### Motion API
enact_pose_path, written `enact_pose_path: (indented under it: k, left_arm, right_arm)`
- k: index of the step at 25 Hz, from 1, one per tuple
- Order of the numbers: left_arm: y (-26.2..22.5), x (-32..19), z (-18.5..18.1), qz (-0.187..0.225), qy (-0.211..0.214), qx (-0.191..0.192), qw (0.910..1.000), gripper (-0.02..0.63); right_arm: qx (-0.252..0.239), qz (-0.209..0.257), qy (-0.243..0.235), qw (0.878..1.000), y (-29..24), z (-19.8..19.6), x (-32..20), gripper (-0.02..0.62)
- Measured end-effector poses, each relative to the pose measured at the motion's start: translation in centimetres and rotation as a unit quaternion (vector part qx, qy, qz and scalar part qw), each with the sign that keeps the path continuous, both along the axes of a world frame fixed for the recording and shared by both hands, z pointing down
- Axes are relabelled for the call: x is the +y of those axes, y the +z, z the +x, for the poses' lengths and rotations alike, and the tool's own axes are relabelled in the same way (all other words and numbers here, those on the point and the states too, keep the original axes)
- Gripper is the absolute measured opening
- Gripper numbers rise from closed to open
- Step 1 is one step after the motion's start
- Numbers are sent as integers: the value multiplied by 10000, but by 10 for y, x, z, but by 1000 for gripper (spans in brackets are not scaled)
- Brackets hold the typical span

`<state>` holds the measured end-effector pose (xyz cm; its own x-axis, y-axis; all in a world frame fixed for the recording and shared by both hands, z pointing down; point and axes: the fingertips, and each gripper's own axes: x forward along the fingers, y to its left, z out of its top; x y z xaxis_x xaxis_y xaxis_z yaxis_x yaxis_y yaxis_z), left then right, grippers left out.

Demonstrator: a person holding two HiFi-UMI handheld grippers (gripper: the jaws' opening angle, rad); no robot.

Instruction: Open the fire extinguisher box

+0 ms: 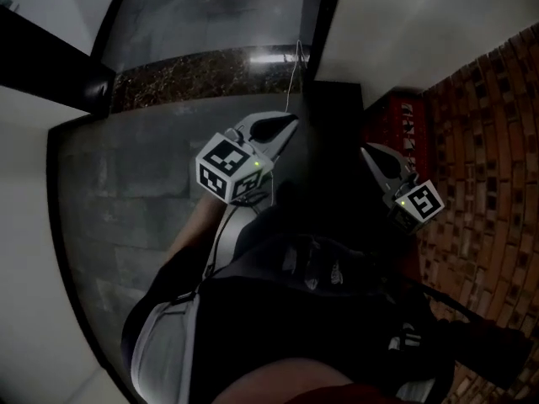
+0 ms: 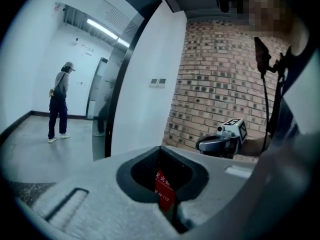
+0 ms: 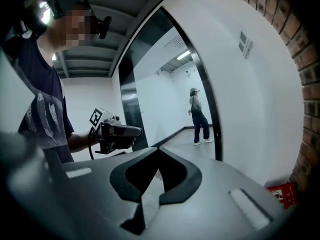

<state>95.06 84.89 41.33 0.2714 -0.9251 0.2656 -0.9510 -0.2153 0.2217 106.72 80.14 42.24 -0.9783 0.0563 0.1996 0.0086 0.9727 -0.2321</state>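
The red fire extinguisher box [image 1: 396, 123] stands on the floor in the corner, against the brick wall [image 1: 488, 141]. In the left gripper view a strip of its red face [image 2: 163, 190] with white print shows through the hole behind the jaws. In the right gripper view only a red corner [image 3: 281, 192] shows at the lower right. My left gripper [image 1: 289, 121] is held left of the box, its jaws closed tip to tip and empty [image 2: 161, 147]. My right gripper [image 1: 368, 149] hangs just in front of the box, also shut and empty [image 3: 159, 148]. Neither touches the box.
A white wall [image 1: 404, 32] and a dark door frame [image 1: 324, 23] meet behind the box. A grey tiled floor [image 1: 126, 192] spreads to the left. Far down the corridor a person [image 2: 59, 101] stands facing away. My own legs fill the bottom of the head view.
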Motion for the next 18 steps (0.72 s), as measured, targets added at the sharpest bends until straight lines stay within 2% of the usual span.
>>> enact_pose_path:
  k: [4,8,9,10,13,18]
  left_arm:
    - [12,-30,12,-138,457,184,9987,5]
    - [35,-59,36,-464,929,242,9943,5]
    - [38,-67,44,-502,1044,218,9930,5]
    - [41,-75,51,-530,1151,181,9918,5]
    - [49,-94,67,-648,1331,79,9890,5]
    - [60,-121,68,-918,1233,64,9881,5]
  right_arm:
    - [532,292,552,9966,21,14,-27,0]
    - [1146,377,1219,9852,68,47,-62,0]
    - [1355,321,1325,9813,86,58,-72,85]
    - [1612,287,1438,9760,106,69,-83,183]
    - [2463,389,1910,9494,166,107,-122,187]
    - [3496,362,2446,9037,259,158,-191,190]
